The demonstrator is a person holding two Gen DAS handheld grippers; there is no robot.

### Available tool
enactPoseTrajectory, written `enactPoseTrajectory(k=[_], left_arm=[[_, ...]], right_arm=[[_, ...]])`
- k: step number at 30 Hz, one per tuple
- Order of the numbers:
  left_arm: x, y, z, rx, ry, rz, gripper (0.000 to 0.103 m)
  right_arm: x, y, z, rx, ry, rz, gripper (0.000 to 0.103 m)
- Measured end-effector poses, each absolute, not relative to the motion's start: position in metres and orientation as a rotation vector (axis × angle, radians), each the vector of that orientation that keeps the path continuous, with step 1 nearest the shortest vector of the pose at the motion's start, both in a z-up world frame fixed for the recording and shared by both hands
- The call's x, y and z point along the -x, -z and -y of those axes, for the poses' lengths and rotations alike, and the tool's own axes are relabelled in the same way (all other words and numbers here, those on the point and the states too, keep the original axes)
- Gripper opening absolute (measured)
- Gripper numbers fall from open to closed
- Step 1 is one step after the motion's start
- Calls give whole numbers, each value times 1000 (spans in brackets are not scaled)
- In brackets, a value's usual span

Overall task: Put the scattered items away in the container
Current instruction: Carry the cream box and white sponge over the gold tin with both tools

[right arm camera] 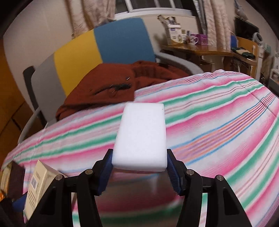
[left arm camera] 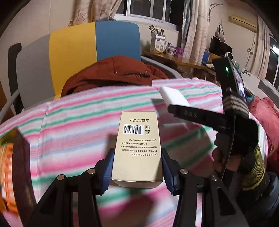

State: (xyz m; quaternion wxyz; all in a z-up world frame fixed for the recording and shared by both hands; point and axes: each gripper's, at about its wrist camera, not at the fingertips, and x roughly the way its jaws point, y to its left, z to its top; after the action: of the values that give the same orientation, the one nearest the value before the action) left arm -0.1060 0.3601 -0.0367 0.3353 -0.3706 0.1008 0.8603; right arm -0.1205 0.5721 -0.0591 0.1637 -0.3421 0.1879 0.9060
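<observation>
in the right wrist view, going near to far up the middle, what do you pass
right gripper with blue pads → white foam block clamped between them → pink, green and white striped cloth → rust-red jacket → chair back with grey, yellow and blue panels → curtained window

Warm indoor light, windows (left arm camera: 153,8) black outside. Striped bedspread (left arm camera: 78,122) smeared with motion blur, dark shadows below the grippers, fisheye bending and vignetting every edge.
</observation>
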Motion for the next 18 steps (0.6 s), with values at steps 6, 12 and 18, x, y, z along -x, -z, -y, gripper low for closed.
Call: enactPoseTrajectory(k=[6,12,18], left_arm=[[72,35,-329,937,-2243,-252,51],[52,33,-297,932,-2212,-172,51],[33,27,-271,893,-2201,-134,51]], right_arm=[[89,58,-532,1025,-2594,-492,59],[48,55,-506,1011,-2603,-492,59],[15,53,-474,1003,-2617,-453,59]])
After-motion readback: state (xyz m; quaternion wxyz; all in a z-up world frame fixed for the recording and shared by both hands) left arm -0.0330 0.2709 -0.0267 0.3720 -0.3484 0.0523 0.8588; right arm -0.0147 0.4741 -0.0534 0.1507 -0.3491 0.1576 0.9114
